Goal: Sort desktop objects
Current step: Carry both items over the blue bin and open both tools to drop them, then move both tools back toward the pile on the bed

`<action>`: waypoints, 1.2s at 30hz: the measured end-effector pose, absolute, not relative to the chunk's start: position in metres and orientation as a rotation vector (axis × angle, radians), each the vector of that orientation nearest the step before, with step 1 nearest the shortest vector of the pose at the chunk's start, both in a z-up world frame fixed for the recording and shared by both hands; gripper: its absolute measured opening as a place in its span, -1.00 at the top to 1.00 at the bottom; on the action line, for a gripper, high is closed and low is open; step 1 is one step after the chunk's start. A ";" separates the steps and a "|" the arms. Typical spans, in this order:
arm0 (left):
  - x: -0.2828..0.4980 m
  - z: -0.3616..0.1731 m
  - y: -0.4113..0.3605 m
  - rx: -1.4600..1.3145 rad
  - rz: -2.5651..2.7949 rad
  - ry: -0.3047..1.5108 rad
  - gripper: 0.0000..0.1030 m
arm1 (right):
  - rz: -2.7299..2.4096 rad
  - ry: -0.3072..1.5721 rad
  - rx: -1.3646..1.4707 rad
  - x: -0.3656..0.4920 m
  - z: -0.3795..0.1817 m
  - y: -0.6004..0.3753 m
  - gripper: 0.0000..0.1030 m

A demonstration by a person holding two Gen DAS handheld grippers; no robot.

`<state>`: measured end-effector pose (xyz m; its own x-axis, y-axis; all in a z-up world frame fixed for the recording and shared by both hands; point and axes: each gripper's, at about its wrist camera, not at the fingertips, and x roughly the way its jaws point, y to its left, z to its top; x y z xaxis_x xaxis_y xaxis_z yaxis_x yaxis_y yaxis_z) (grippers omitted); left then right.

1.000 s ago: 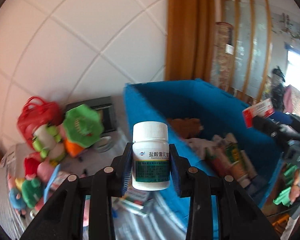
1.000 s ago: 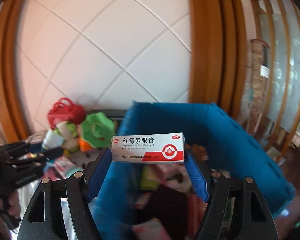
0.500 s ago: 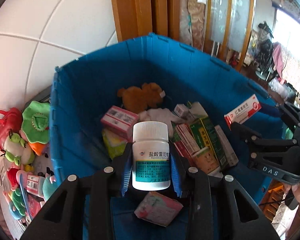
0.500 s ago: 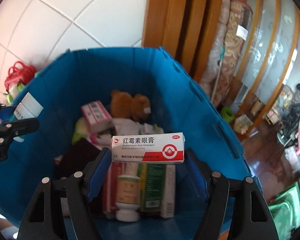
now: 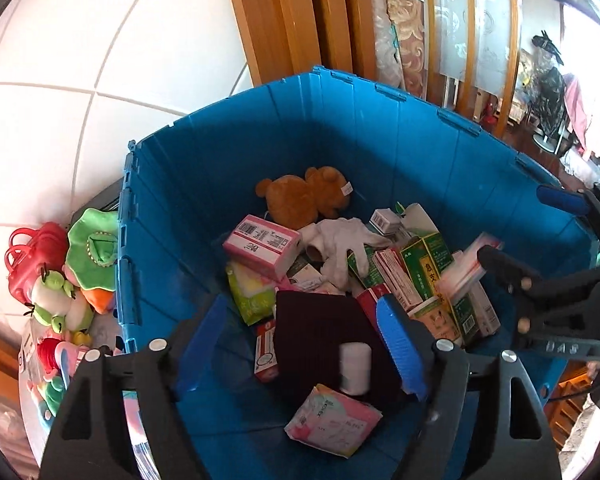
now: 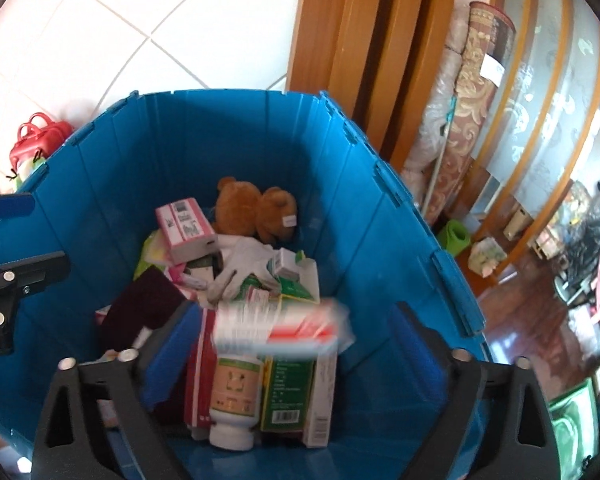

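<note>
Both grippers hang over a blue plastic bin [image 5: 204,184] full of boxes and soft items. My left gripper [image 5: 304,344] is open; the white pill bottle [image 5: 355,368] it held is blurred, dropping onto a dark cloth [image 5: 316,332] below. My right gripper [image 6: 288,344] is open too; the red and white ointment box [image 6: 276,328] is blurred in mid-fall between its fingers, above a white bottle [image 6: 234,400] and green boxes. The right gripper also shows in the left wrist view [image 5: 540,256], with the falling box [image 5: 466,266] beside it.
In the bin lie a brown teddy bear [image 5: 304,196], a pink box [image 5: 262,242], a white glove [image 5: 340,244] and a pink packet [image 5: 332,420]. Plush toys [image 5: 60,300] and a red bag [image 5: 32,256] sit left of the bin. Wooden door frame behind.
Both grippers moved over the bin, tilted down and opened. The pill bottle and the ointment box left their jaws and are falling into the bin.
</note>
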<state>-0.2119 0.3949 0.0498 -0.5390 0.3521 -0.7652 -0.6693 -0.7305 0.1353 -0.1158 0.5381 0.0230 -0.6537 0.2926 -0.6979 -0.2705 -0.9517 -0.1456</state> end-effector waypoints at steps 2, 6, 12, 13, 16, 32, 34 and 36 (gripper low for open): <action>-0.212 0.051 0.392 -1.000 2.260 0.549 -0.51 | 2.615 -0.049 -1.099 -0.116 0.025 0.534 -0.99; -0.211 0.056 0.386 -0.994 2.255 0.509 -0.51 | 2.618 -0.042 -1.095 -0.116 0.028 0.529 -0.99; -0.196 0.079 0.354 -0.847 2.338 0.462 -0.51 | 2.663 0.035 -1.046 -0.108 0.042 0.514 -1.00; -0.194 0.083 0.346 -0.822 2.357 0.453 -0.51 | 2.673 0.042 -1.027 -0.106 0.045 0.509 -1.00; -0.193 0.095 0.313 -0.771 2.395 0.399 -0.52 | 2.724 0.056 -0.967 -0.103 0.058 0.487 -1.00; -0.236 0.063 0.047 -0.826 2.774 0.246 -0.58 | 3.048 0.040 -0.705 -0.111 0.111 0.301 -1.00; -0.244 0.049 0.014 -0.877 2.814 0.228 -0.58 | 3.081 0.031 -0.711 -0.117 0.109 0.275 -1.00; -0.254 0.032 -0.024 -0.941 2.857 0.196 -0.58 | 3.106 0.035 -0.729 -0.125 0.102 0.247 -1.00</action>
